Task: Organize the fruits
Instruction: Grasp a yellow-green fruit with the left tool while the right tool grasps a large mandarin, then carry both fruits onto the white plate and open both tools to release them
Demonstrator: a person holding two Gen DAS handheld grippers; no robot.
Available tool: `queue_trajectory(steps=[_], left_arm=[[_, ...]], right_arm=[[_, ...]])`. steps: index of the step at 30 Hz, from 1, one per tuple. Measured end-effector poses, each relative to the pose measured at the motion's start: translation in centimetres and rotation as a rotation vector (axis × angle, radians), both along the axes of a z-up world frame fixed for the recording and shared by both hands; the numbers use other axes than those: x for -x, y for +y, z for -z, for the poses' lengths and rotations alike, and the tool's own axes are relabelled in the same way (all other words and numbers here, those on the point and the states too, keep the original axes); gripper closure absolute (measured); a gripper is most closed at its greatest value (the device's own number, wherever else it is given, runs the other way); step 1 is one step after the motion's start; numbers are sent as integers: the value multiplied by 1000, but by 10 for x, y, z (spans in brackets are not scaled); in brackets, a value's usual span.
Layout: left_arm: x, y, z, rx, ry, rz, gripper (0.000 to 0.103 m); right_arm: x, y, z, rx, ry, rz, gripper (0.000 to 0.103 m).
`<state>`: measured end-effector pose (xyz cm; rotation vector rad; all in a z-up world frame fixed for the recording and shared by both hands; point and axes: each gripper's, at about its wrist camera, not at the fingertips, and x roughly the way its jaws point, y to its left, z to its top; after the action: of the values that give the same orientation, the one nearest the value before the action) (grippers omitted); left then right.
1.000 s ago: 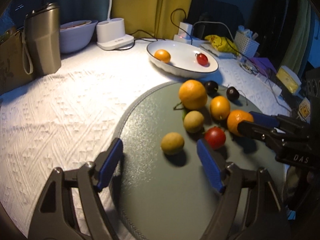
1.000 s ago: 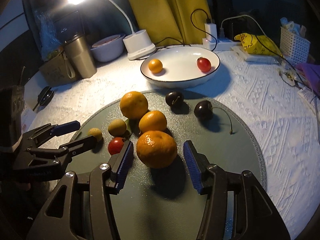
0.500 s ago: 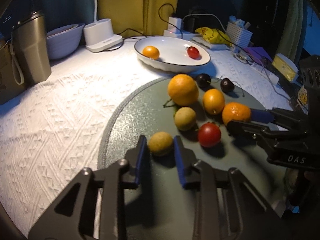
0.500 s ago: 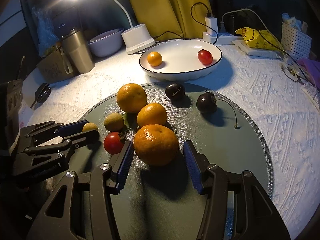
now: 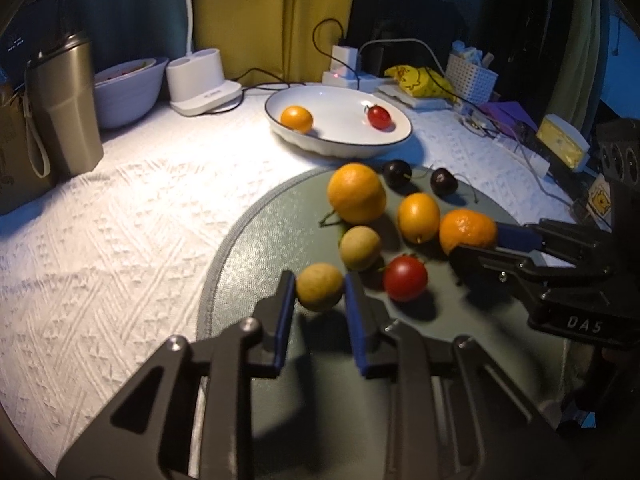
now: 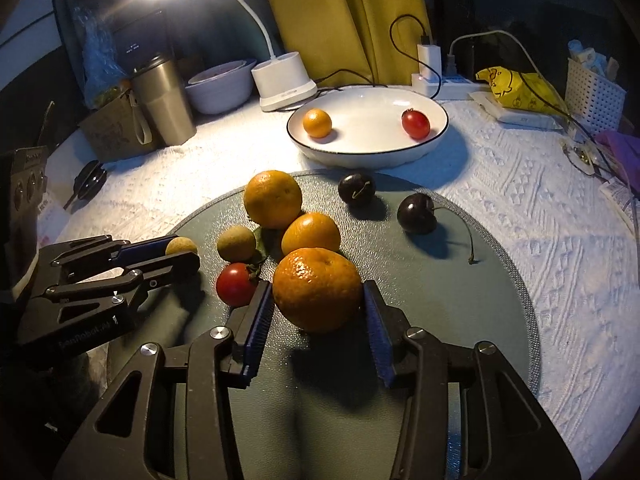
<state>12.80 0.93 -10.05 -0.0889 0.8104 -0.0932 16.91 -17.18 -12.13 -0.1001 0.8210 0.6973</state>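
My left gripper (image 5: pixel 320 284) is shut on a small tan longan (image 5: pixel 319 286), held just over the round grey mat (image 5: pixel 256 240); it also shows in the right wrist view (image 6: pixel 181 246). My right gripper (image 6: pixel 318 296) is shut on a large mandarin (image 6: pixel 318 294), also in the left wrist view (image 5: pixel 467 230). On the mat lie a second longan (image 5: pixel 360 242), a cherry tomato (image 5: pixel 405 278), an orange (image 5: pixel 356 192), a kumquat (image 5: pixel 418 217) and two dark cherries (image 6: pixel 356 188) (image 6: pixel 416 207). A white plate (image 6: pixel 372 152) behind holds a small orange (image 6: pixel 317 122) and a tomato (image 6: pixel 416 123).
A steel tumbler (image 5: pixel 64 112), a lavender bowl (image 5: pixel 128 88) and a white lamp base (image 5: pixel 200 80) stand at the back left. A charger with cables (image 6: pixel 429 60), a yellow bag (image 6: pixel 516 84) and a white basket (image 6: pixel 592 92) sit at the back right. White textured cloth (image 5: pixel 100 220) covers the table.
My left gripper moved forward and closed on the near longan. My right gripper closed its fingers onto the large mandarin.
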Motion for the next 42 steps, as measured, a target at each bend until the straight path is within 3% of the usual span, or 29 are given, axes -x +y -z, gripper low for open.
queue_trajectory(steps=[19, 42], left_arm=[[-5, -6, -36, 7, -86, 42, 77], [-47, -9, -52, -5, -121, 82, 77]], right_arm=[[1, -3, -35, -24, -78, 3, 56], [-41, 2, -55, -37, -128, 11, 56]])
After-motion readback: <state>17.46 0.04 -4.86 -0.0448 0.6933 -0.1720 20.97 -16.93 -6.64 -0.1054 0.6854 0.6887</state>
